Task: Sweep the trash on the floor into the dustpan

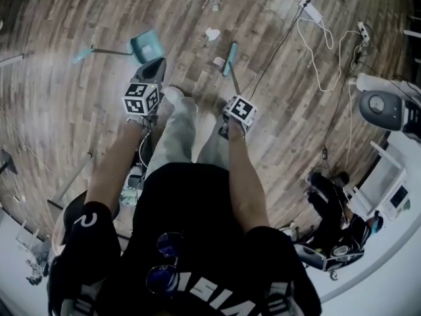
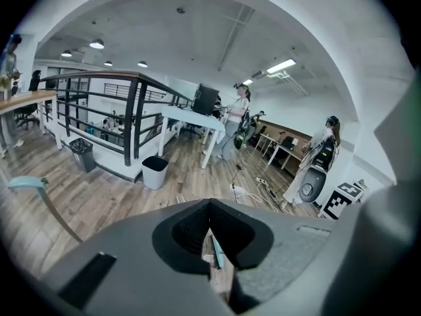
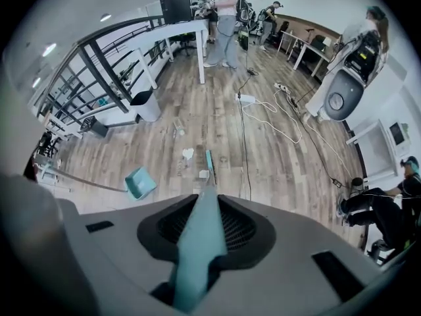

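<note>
On the floor (image 1: 276,130), the dustpan (image 1: 146,45) lies left of the broom (image 1: 230,59), trash scraps (image 1: 212,34) between them.

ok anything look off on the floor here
White crumpled paper scraps lie scattered on the wooden floor around the head of the teal broom. The teal long-handled dustpan sits apart from them, unheld, its handle angled away.

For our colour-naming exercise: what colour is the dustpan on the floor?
The dustpan is teal; it shows best in the right gripper view.
</note>
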Demonstrator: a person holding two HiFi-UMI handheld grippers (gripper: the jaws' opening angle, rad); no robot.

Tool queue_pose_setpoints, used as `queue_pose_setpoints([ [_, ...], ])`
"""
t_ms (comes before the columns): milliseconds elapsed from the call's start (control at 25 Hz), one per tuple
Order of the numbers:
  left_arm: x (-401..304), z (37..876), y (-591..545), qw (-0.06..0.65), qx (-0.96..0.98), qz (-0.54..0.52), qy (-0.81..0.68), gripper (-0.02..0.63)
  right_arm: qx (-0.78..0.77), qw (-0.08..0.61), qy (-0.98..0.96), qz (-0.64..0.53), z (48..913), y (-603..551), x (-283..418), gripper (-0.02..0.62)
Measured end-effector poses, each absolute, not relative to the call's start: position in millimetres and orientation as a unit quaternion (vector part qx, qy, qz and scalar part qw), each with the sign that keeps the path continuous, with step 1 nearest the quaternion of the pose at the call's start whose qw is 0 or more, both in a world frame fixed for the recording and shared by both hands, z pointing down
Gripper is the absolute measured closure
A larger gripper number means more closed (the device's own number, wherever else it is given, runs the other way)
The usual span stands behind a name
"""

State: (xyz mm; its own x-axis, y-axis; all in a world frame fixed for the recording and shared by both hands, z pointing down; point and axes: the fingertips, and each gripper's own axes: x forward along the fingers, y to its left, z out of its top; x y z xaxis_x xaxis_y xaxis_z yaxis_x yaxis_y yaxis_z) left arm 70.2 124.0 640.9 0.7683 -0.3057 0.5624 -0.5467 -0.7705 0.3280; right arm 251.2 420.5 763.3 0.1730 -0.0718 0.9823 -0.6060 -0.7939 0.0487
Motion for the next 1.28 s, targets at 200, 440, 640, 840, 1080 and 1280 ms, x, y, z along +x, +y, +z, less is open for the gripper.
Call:
queue_pose_setpoints([
  [200, 37, 647, 106, 0.257, 0.900, 0.240, -0.257, 0.607, 0.737, 0.229, -0.230, 0.593, 765, 382, 239, 0.514],
  [440, -2, 654, 74, 0.266, 0.893, 0.234, -0.277, 0.607, 0.737, 0.233, -0.247, 0.585, 771, 322, 222, 0.514],
  [640, -40, 659, 42, 0.275, 0.884, 0.230, -0.300, 0.607, 0.737, 0.261, -0.272, 0.562, 769, 272, 205, 0.514],
  [840, -68, 664, 20, 0.284, 0.877, 0.224, -0.318, 0.607, 0.717, 0.302, -0.298, 0.553, 768, 237, 176, 0.514],
  [1080, -102, 665, -4, 0.295, 0.866, 0.215, -0.342, 0.607, 0.679, 0.339, -0.348, 0.550, 767, 187, 123, 0.514],
  [1280, -135, 664, -14, 0.302, 0.854, 0.206, -0.370, 0.607, 0.640, 0.325, -0.423, 0.553, 768, 138, 66, 0.514],
])
